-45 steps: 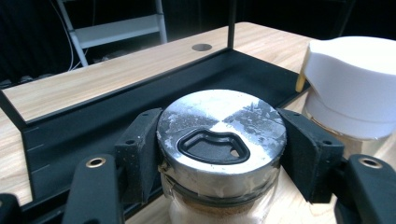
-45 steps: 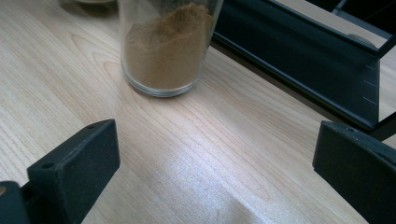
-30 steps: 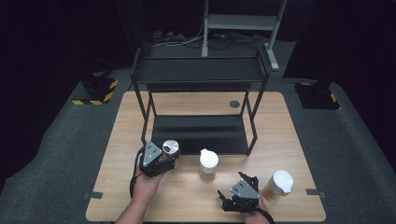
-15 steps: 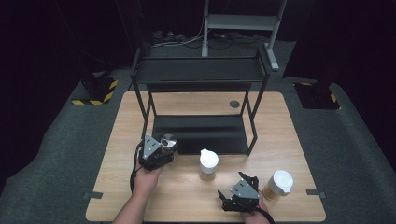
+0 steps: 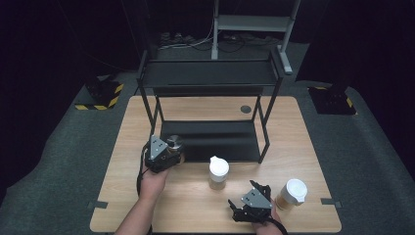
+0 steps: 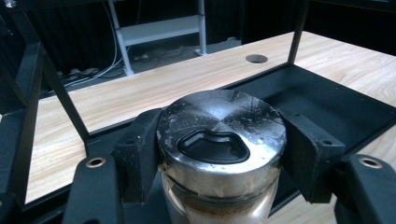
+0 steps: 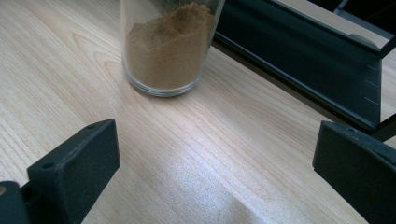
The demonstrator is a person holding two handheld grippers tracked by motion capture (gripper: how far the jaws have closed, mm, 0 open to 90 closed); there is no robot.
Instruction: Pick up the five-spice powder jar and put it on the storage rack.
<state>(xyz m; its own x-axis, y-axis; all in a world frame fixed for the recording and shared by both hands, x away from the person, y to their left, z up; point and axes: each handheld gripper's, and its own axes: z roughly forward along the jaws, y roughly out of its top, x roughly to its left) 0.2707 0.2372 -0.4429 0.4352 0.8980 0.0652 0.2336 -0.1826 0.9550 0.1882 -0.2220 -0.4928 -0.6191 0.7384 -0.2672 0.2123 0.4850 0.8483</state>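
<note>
The left gripper [image 5: 169,155] pinches a jar [image 6: 221,154] of brown powder just under its metal lid [image 6: 219,126], holding it at the front left edge of the rack's [image 5: 208,78] lower shelf [image 5: 215,142]. The step in hand looks like carrying this jar onto that shelf; next it likely needs a push forward over the shelf's lip, a level set-down, then a release. To its right a white-capped jar [image 5: 218,172] stands on the table [image 5: 274,112], near the shelf front. Further right, the right gripper [image 5: 244,208] rests low with jaws spread, nothing between them, pointed at that jar. A white-lidded cup [image 5: 291,194] stands just beside it.
</note>
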